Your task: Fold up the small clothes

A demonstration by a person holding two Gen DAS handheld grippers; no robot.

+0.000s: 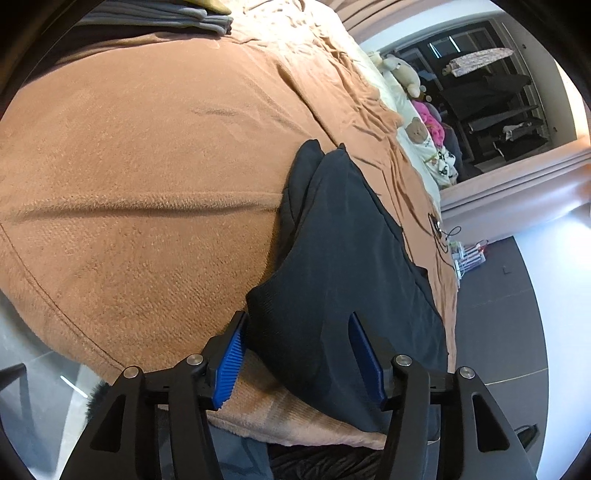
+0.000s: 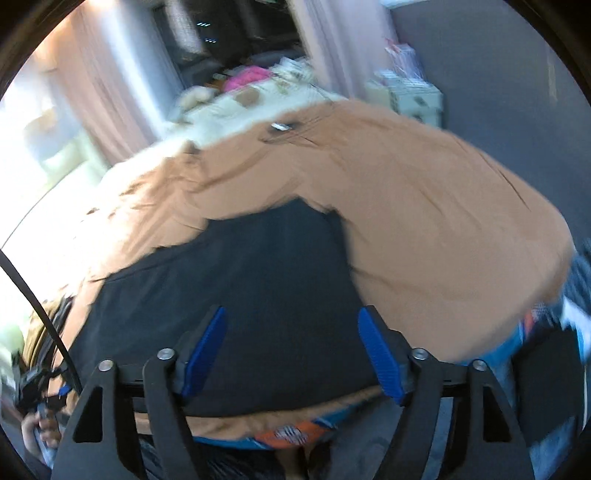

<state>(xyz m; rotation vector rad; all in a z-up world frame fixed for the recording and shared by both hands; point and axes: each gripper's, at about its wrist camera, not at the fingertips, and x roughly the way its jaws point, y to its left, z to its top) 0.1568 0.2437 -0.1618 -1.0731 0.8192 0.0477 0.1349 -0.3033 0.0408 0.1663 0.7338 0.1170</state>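
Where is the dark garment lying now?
In both wrist views the dark garment lies on the brown blanket, at the bed's near edge, just ahead of the open jaws.

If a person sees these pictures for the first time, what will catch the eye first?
First, the dark garment lying flat on the brown blanket near the bed's edge. Next, the blue fingers of the left gripper, open over its near end. A folded grey stack sits far behind.

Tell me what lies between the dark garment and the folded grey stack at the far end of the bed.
Only bare brown blanket lies between the dark garment and the folded grey stack. This shows in the left wrist view.
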